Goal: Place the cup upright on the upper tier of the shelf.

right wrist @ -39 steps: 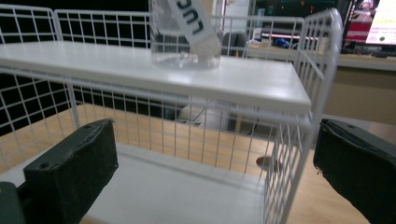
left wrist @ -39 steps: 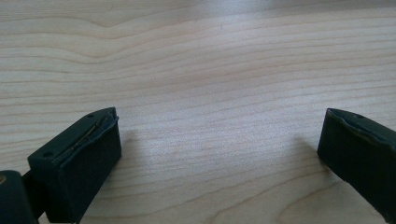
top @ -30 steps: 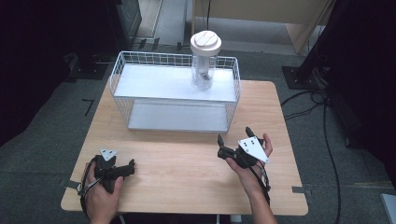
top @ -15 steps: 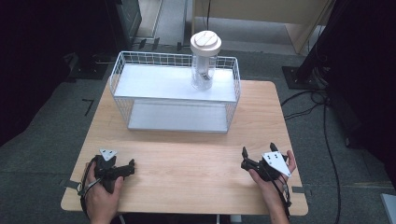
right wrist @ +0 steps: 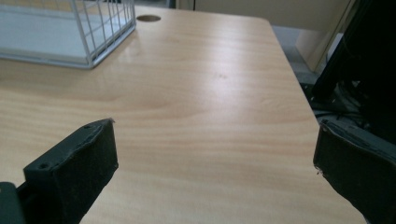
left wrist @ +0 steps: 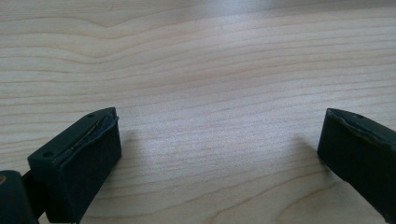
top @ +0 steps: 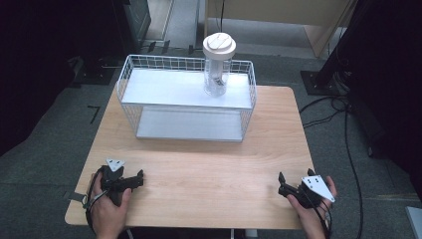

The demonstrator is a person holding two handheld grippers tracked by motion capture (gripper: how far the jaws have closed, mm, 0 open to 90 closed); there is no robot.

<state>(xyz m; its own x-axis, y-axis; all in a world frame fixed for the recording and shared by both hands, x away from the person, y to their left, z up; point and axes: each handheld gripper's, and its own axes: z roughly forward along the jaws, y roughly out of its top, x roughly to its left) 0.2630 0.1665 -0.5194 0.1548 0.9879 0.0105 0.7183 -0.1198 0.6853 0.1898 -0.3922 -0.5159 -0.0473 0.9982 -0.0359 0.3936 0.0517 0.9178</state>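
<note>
One table (top: 209, 169), one wire basket (top: 149, 107) and one jar (top: 218, 69) can be counted. Two grippers, left (top: 137, 178) and right (top: 282, 183), are held.

The light wooden rectangular table (top: 199, 164) occupies the centre of the high view. The white wire two-tier rack (top: 186, 102) stands on the table's far half, in the upper centre of the frame. The clear plastic jar with a white round lid (top: 218, 64) stands upright on the rack's upper shelf, toward its right end. The left gripper (top: 130, 181) rests on the table at the lower left of the frame, near the front edge. The right gripper (top: 288, 189) sits at the lower right, also near the front edge, well apart from the left one. In the right gripper view, a corner of the rack (right wrist: 93, 32) lies at the upper left, beyond a round hole in the tabletop (right wrist: 148, 18).
</note>
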